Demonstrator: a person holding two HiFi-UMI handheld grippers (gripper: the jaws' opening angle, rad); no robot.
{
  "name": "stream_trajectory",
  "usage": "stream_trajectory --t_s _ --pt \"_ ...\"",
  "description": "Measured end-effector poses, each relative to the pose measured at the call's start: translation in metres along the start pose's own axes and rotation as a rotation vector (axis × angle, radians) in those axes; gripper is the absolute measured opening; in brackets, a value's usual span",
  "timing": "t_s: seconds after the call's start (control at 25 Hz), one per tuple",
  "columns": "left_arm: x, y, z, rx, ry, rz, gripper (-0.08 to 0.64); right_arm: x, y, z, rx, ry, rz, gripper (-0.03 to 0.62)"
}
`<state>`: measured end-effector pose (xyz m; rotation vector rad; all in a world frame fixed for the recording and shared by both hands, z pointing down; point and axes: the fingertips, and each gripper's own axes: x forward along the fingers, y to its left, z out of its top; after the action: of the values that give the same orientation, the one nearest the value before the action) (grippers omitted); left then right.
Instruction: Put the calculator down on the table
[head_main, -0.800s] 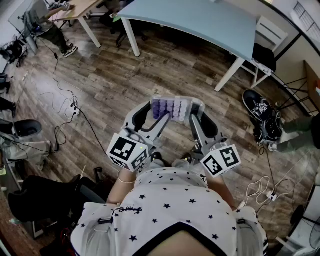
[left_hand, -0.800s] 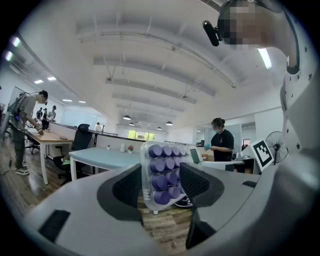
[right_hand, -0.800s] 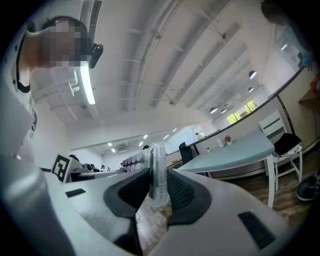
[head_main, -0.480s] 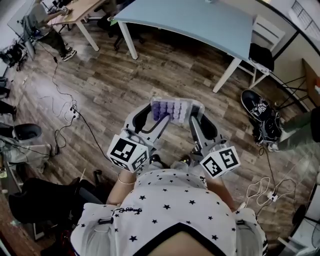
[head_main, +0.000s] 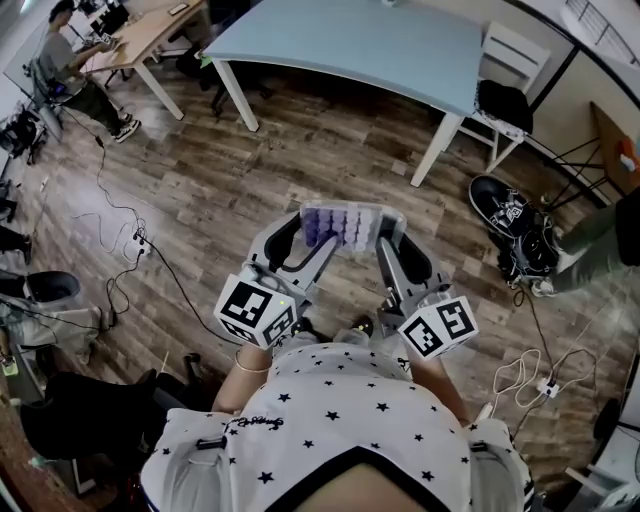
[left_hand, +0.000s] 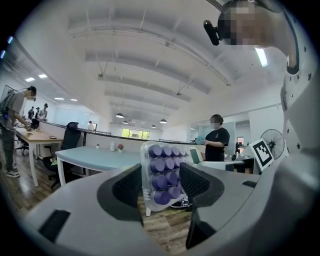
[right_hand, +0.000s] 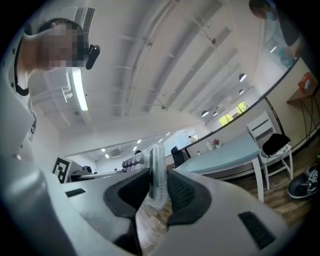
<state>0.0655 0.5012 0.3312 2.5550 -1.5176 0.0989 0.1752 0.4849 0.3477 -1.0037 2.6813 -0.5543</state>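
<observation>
The calculator (head_main: 350, 222), a clear case with rows of purple keys, hangs level in front of my chest, above the wooden floor. My left gripper (head_main: 305, 232) is shut on its left end. My right gripper (head_main: 388, 235) is shut on its right end. In the left gripper view the calculator (left_hand: 165, 175) faces the camera, spanning the gap of the left gripper (left_hand: 161, 182). In the right gripper view the calculator (right_hand: 156, 172) shows edge-on, pinched in the right gripper (right_hand: 157, 187). The light blue table (head_main: 350, 45) stands ahead.
A white chair (head_main: 515, 70) with a dark bag stands at the table's right end. A black bag (head_main: 520, 230) and cables (head_main: 130, 220) lie on the floor. One person sits at a wooden desk (head_main: 150, 30); another person (left_hand: 216, 142) stands beyond the table.
The blue table has slid lower and nearer in the head view. Both grippers keep the same hold on the calculator in front of my chest.
</observation>
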Motion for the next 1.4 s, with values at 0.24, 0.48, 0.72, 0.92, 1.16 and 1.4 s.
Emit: stream_trajectory --t_s 0.24,0.48,0.72,0.92,1.16,1.4 --pt "0.021 -0.020 0.000 0.008 -0.001 -0.012 0.247 -0.016 -0.022 0.010 -0.002 -0.016 -0.010 0.107" --pt "0.031 -0.031 0.000 0.023 0.015 -0.021 0.247 -0.026 -0.033 0.013 0.021 -0.031 -0.021 0.107" --pt "0.047 -0.037 -0.001 0.027 0.023 -0.052 0.247 -0.030 -0.047 0.017 0.030 -0.046 -0.055 0.107" --pt "0.070 -0.032 0.000 0.022 0.020 -0.097 0.247 -0.024 -0.064 0.022 0.025 -0.050 -0.096 0.107" --pt "0.099 -0.020 0.007 0.019 0.006 -0.122 0.247 -0.007 -0.085 0.034 0.011 -0.048 -0.116 0.107" --pt "0.109 0.009 0.009 0.010 -0.001 -0.099 0.247 0.026 -0.092 0.031 0.006 -0.029 -0.100 0.107"
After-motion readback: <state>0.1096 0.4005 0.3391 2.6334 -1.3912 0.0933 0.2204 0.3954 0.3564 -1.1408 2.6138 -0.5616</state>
